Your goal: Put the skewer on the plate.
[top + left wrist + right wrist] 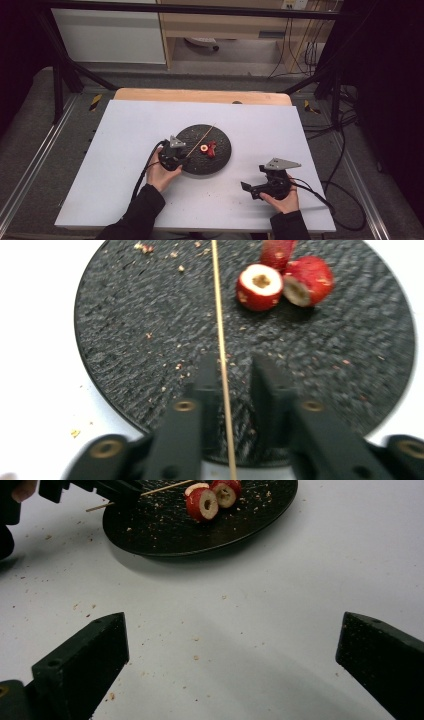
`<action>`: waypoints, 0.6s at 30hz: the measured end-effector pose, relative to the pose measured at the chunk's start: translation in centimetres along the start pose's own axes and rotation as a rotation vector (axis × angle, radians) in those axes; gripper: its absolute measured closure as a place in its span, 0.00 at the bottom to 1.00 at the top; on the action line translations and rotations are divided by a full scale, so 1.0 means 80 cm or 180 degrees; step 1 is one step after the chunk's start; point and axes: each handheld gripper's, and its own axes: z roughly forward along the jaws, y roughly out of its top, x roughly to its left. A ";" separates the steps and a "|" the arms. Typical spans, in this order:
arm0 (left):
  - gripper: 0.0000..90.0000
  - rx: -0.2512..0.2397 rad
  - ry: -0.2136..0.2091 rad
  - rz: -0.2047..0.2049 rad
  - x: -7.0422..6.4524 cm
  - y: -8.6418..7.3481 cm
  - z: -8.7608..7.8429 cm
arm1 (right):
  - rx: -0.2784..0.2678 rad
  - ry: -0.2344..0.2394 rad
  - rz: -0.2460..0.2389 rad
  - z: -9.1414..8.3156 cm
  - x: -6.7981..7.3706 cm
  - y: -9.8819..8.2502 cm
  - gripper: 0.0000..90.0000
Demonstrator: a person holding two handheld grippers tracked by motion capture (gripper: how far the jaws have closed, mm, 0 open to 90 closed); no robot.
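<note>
Hovering at the plate's (222,160) 8 o'clock edge, your left gripper (234,371) has its jaws slightly apart around the skewer (220,330), not pinching it, fruit pieces (259,286) lying at 1 o'clock, while your right gripper (232,645) sits spread wide.

Left gripper (186,159) sits around 9 o'clock, jaws pointing toward 2 o'clock and slightly parted, hand (159,175) cupped underneath. Right gripper (247,189) rests at 4 o'clock, jaws spread wide, pointing toward 9 o'clock.
</note>
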 end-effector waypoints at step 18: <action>0.13 -0.0307 -0.0195 0.0217 0.026 -0.052 -0.054 | 0.0015 0.0008 0.0012 0.000 0.001 -0.001 0.01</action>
